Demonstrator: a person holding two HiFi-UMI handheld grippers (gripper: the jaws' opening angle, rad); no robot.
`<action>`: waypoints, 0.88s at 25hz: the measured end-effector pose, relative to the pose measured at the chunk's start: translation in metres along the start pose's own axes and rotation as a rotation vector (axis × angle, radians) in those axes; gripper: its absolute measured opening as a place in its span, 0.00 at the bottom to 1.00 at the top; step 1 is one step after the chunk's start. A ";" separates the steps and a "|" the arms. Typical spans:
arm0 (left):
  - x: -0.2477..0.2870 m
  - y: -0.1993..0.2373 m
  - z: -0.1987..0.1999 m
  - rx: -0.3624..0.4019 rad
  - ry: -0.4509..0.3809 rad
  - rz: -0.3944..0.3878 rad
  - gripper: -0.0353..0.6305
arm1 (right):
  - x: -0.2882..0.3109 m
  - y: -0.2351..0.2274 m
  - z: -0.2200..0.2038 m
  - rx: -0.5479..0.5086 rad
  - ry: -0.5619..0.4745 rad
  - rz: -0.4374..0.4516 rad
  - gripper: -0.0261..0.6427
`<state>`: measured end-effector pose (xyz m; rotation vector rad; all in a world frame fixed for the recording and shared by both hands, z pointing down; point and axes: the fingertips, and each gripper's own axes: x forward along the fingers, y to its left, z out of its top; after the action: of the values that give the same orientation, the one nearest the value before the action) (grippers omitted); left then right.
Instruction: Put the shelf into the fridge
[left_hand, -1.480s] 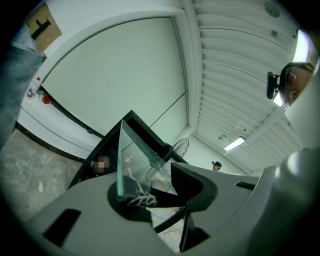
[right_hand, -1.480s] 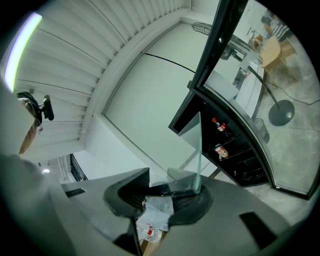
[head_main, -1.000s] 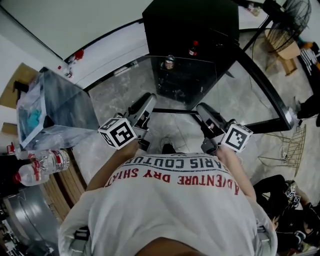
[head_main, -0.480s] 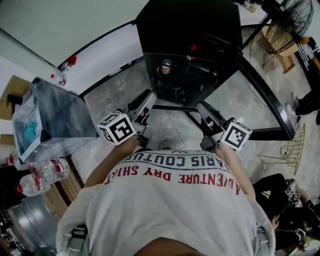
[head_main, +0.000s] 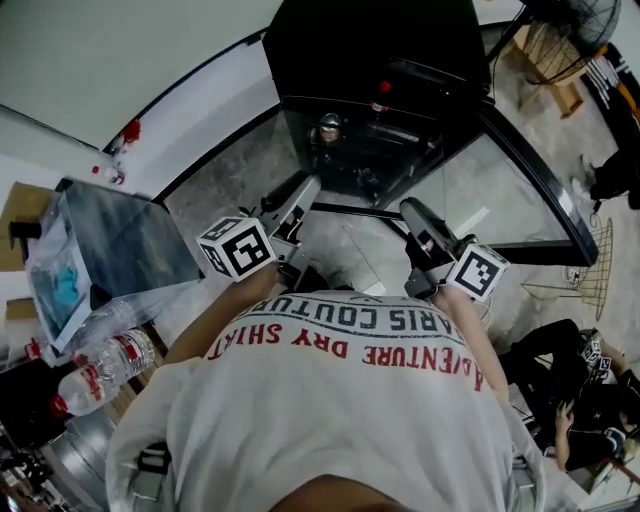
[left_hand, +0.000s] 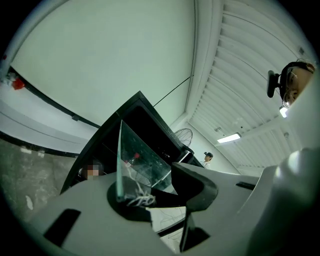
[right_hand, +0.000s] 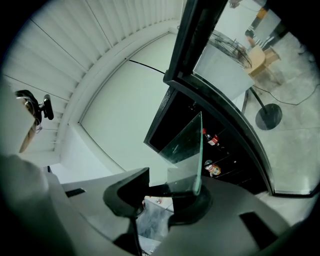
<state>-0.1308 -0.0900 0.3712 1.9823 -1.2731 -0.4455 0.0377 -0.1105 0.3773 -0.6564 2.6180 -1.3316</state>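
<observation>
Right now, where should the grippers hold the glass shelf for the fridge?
Its near edge, toward each corner, from the person's side: the thin flat glass shelf points toward the fridge, leaving the far edge free. The left gripper and right gripper grip there.

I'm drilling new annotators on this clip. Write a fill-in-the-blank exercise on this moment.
1. The left gripper and the right gripper are both shut on one ____ shelf.
2. The fridge in front of the person has its door ____.
3. The bottle inside the fridge has a ____ cap.

Missing words: glass; open; red.
</observation>
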 end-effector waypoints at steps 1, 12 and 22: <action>0.002 0.002 0.002 0.000 0.014 -0.007 0.25 | 0.001 -0.001 0.000 0.006 -0.010 -0.010 0.22; 0.026 0.031 0.020 -0.011 0.107 -0.076 0.26 | 0.025 -0.010 0.002 0.013 -0.101 -0.103 0.22; 0.052 0.055 0.023 -0.039 0.115 -0.105 0.26 | 0.043 -0.029 0.013 -0.020 -0.112 -0.138 0.22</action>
<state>-0.1567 -0.1584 0.4005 2.0181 -1.0859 -0.3981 0.0128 -0.1537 0.3953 -0.9024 2.5405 -1.2645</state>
